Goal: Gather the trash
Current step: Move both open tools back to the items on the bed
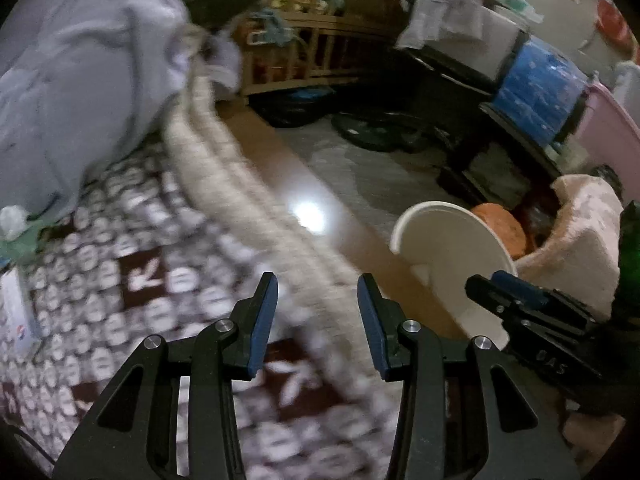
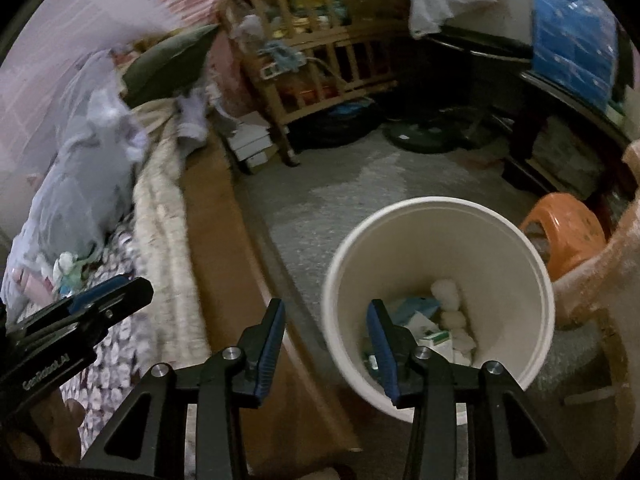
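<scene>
Already the white bucket (image 2: 438,280) on the floor beside the bed (image 1: 132,280) holds several scraps: crumpled white paper (image 2: 446,290) and small cartons (image 2: 434,338). More litter (image 1: 12,222) apparently lies on the bedspread near the grey bedding, so collecting seems partly done. Both the left gripper (image 1: 318,286) and right gripper (image 2: 326,312) stand partly open, holding nothing.

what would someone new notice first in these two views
The white bucket on the grey floor beside the bed, with crumpled tissues and small cartons already at its bottom. Next, the brown-and-white patterned blanket on the bed at left, and the wooden crib packed with clutter at the back.
</scene>
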Tool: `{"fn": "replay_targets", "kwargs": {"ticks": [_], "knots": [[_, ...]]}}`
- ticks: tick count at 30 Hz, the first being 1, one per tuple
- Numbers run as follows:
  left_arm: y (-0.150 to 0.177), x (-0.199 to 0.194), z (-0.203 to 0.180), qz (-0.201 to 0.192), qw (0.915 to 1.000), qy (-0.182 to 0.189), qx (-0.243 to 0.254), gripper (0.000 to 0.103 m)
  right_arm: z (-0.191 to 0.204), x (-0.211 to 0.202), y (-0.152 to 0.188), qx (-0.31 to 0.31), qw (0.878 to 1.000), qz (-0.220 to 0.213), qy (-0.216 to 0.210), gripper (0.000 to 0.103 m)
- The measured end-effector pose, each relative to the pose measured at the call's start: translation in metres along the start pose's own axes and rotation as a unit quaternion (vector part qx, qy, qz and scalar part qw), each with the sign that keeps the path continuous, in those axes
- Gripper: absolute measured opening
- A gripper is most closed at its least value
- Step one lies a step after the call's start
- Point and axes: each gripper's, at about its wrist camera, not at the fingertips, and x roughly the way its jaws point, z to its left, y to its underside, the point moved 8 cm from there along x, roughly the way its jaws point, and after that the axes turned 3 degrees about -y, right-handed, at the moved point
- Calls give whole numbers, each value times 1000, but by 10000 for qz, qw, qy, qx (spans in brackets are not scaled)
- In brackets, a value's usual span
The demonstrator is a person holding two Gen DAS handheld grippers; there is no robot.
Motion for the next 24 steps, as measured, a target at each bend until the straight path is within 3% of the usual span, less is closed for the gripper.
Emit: {"fn": "replay_targets", "kwargs": {"ticks": [11,22,24], "knots": [[24,-26,115,-1,9948,-720,-715,40,89,20,5,-627,9967,199,-484,43],[64,-51,246,134,9762,-1396,-1652,40,192,54,26,-1402,9833,583,-1008,49],[70,-52,266,171,9717,-1441,-1862,44,209,60,30,-1528,9799,659,-1103,49]]}}
